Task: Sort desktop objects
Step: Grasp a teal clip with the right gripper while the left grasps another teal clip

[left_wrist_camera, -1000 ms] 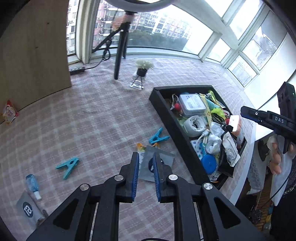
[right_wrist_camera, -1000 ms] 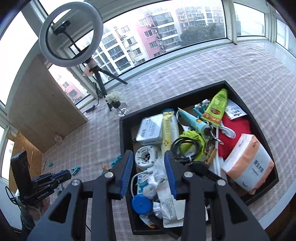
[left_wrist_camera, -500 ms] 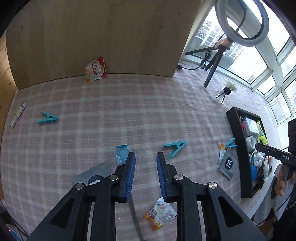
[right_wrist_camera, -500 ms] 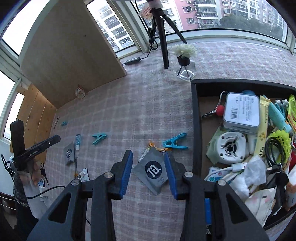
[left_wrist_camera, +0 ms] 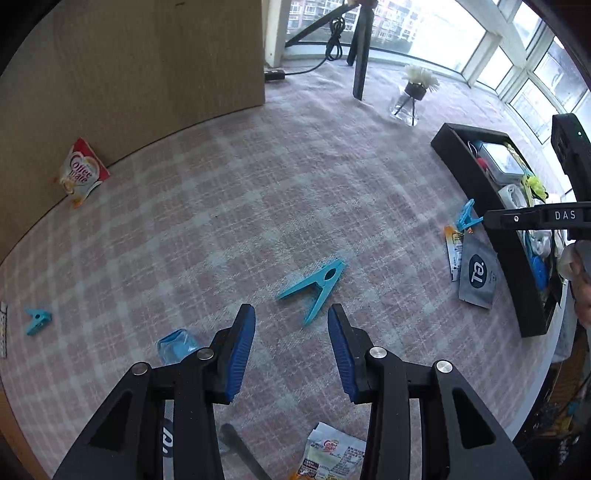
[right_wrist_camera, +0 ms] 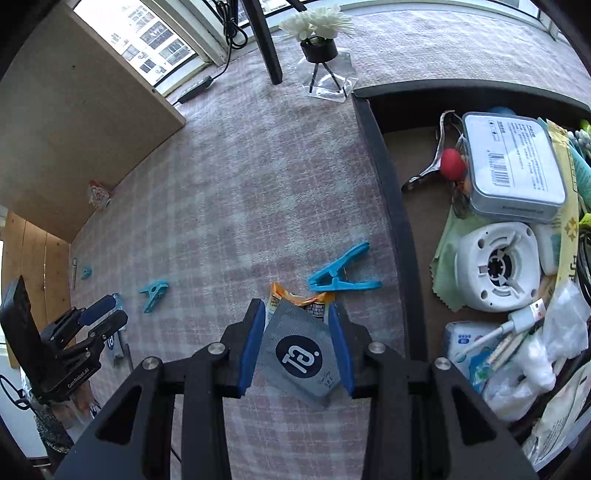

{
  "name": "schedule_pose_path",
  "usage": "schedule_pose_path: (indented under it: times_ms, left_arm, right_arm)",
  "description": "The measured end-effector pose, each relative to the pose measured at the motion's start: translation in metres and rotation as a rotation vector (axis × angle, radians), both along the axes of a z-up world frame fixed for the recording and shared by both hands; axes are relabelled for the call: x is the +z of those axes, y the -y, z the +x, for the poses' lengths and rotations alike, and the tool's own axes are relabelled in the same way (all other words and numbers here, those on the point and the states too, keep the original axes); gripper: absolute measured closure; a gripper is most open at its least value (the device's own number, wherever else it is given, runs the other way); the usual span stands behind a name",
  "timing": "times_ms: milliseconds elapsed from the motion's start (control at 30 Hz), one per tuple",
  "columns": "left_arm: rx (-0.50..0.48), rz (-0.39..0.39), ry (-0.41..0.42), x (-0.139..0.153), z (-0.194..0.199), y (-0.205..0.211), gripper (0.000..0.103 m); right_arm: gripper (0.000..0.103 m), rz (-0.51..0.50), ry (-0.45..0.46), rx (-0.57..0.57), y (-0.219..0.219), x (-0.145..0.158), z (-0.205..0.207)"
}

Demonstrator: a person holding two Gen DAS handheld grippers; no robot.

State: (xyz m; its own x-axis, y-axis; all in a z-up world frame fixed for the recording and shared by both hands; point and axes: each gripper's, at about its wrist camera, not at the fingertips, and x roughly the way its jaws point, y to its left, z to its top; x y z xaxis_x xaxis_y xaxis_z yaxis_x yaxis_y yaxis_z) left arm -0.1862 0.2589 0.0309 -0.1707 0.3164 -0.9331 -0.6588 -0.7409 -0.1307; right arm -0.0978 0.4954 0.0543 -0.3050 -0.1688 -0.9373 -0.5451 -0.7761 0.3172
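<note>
Between right fingers (right_wrist_camera: 255, 339) — grey logo sachet (right_wrist_camera: 301, 354), flat

Both wrist views are lit by soft daylight from the windows (left_wrist_camera: 424, 26) at the far side, bright enough there that the panes wash out to near white. The checked cloth on the bench (left_wrist_camera: 229, 206) is evenly lit, with only faint, soft-edged shadows under the small items. The wooden panel (right_wrist_camera: 74, 122) sits in shade and looks dull brown. The black tray (right_wrist_camera: 391, 206) keeps little detail on its dark wall. Fisheye distortion is strong (straight edges bow, and the corners fall to black vignette). The centre is fairly sharp; the rim smears slightly, and printed text on the packets is mostly unreadable.
</note>
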Motion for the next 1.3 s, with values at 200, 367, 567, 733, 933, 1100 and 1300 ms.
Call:
schedule_pose_path:
  times_ms: [200,367,567,733,933,1100,1300]
  left_arm:
    - [-0.065,-0.02,0.001,-0.012,-0.004,-0.012,0.064]
    - [-0.097,-0.048,0.0,-0.024,-0.007,-0.019,0.063]
    - [-0.122,-0.04,0.007,-0.026,-0.007,-0.024,0.063]
    - [-0.118,-0.032,0.008,-0.026,-0.009,-0.027,0.063]
    - [-0.058,0.012,-0.001,-0.025,-0.007,-0.021,0.065]
    - [-0.066,-0.019,-0.049,-0.025,0.001,-0.024,0.069]
    - [-0.022,0.018,-0.038,-0.027,0.007,-0.023,0.072]
  right_arm:
    - [0.068,0.052,0.059,-0.057,-0.004,-0.015,-0.006]
    - [0.068,0.087,0.081,-0.082,-0.007,-0.024,-0.012]
    - [0.068,0.077,0.068,-0.09,-0.015,-0.027,-0.027]
    - [0.068,0.084,0.067,-0.063,-0.017,-0.028,-0.044]
    - [0.068,0.185,0.065,0.04,0.005,-0.028,-0.054]
    - [0.081,0.25,0.036,0.093,0.017,-0.027,-0.052]
    - [0.083,0.251,-0.007,0.125,0.025,-0.026,-0.046]
